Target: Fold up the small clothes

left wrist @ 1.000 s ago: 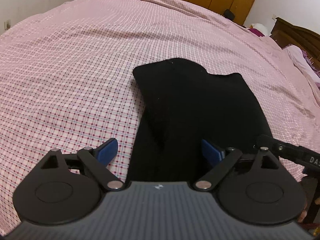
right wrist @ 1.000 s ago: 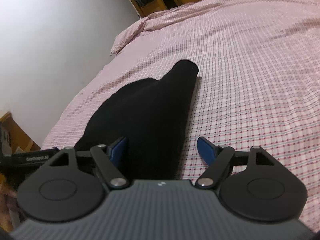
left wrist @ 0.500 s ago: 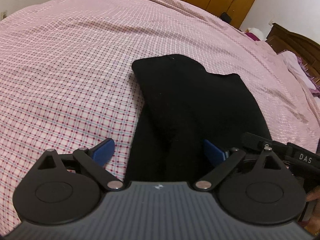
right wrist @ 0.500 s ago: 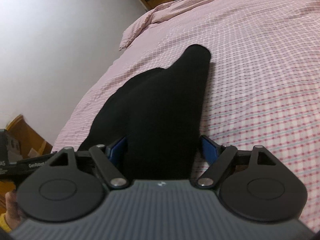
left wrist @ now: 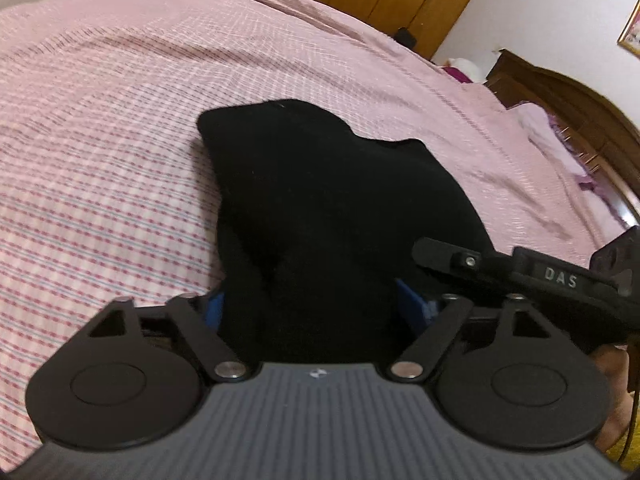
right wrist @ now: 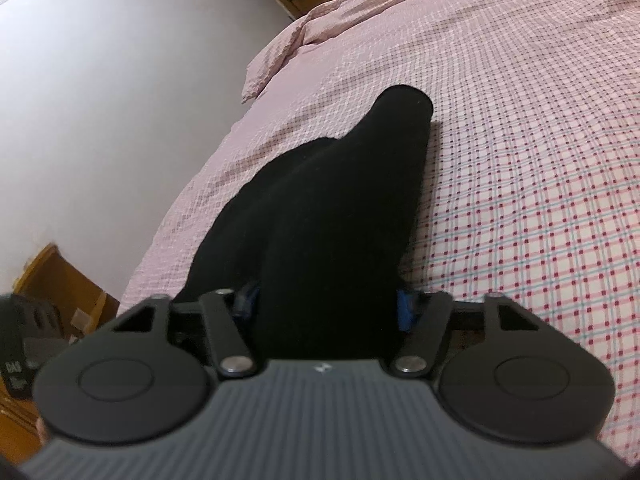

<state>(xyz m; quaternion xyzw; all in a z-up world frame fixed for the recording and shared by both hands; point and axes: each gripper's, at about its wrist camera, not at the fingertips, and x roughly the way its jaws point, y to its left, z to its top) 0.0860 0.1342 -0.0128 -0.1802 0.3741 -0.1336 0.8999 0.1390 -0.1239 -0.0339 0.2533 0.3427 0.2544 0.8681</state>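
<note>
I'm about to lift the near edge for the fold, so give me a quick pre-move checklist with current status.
1. Left gripper straddles the black garment: ok.
2. Right gripper straddles the same near edge: ok.
3. Pads clamped on cloth: cannot tell; both jaws look wide.
4. Garment lies on the checked bedspread, far end free: ok.
5. Grippers clear of each other: not ok; they sit close.
</note>
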